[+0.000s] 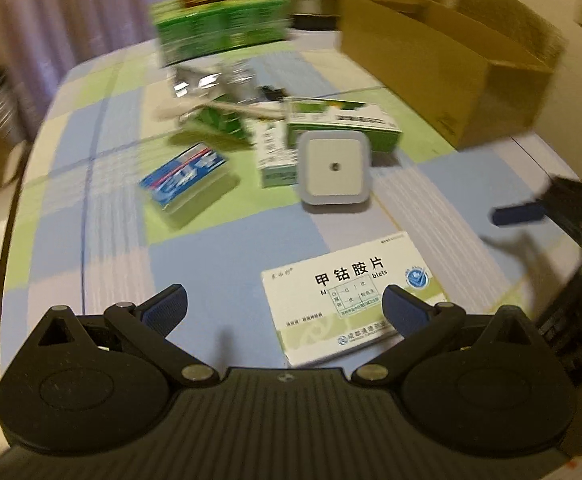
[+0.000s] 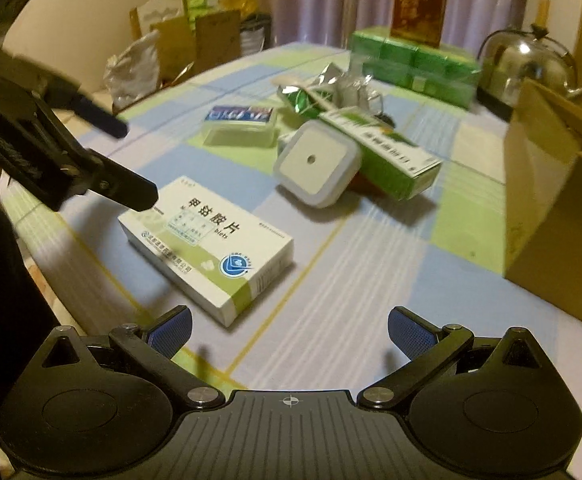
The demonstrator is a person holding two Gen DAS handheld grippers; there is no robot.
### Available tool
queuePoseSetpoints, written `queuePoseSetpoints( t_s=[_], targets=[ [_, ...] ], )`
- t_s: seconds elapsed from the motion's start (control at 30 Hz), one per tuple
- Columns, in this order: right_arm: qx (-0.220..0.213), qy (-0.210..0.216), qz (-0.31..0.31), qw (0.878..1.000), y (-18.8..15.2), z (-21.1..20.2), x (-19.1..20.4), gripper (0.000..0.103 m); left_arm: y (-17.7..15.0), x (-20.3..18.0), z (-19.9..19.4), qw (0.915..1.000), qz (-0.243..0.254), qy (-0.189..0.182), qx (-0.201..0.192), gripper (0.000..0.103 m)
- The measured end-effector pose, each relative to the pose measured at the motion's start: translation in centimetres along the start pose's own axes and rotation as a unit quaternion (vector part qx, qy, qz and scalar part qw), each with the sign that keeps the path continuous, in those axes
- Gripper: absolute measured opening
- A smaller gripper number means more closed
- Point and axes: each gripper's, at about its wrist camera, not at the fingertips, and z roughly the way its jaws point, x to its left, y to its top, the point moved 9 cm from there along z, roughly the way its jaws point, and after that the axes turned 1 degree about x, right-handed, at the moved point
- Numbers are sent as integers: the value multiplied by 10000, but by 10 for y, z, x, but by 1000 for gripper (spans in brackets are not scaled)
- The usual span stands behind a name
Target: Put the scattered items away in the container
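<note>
White flat medicine box with green trim (image 1: 351, 300) lies on the blue-green checked tablecloth (image 1: 219, 264), partly between the left gripper (image 1: 285, 306) fingers, jaws wide, no contact. Right gripper (image 2: 289, 330) also wide, holding nothing. Square white night-light (image 2: 315, 162) sits beyond, touching a green-white carton (image 2: 387, 152). Brown cardboard box (image 2: 551, 216) stands right.
</note>
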Motion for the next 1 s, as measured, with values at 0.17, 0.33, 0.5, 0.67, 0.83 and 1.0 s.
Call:
queuePoseSetpoints(
  t_s=[0.17, 0.33, 0.5, 0.67, 0.83, 1.0],
  targets=[
    [17, -174, 77, 9998, 10, 18, -11, 101, 3, -7, 14, 9938, 942, -579, 66, 102],
    [-134, -433, 425, 9981, 25, 30, -31, 101, 3, -16, 34, 9821, 1632, -910, 257, 102],
    [-343, -490, 512, 9969, 35, 33, -34, 101, 0, -24, 61, 9751, 1877, -1074, 487, 102],
    [-424, -514, 745, 9950, 35, 28, -43, 101, -7, -33, 75, 9678, 2059, -1227, 772, 90],
    [-407, -475, 980, 9932, 34, 25, -48, 101, -2, -25, 75, 9788, 1468, -1140, 866, 70],
    [-540, -253, 864, 9945, 46, 21, -40, 101, -9, -3, 61, 9881, 982, -747, 918, 69]
  ],
)
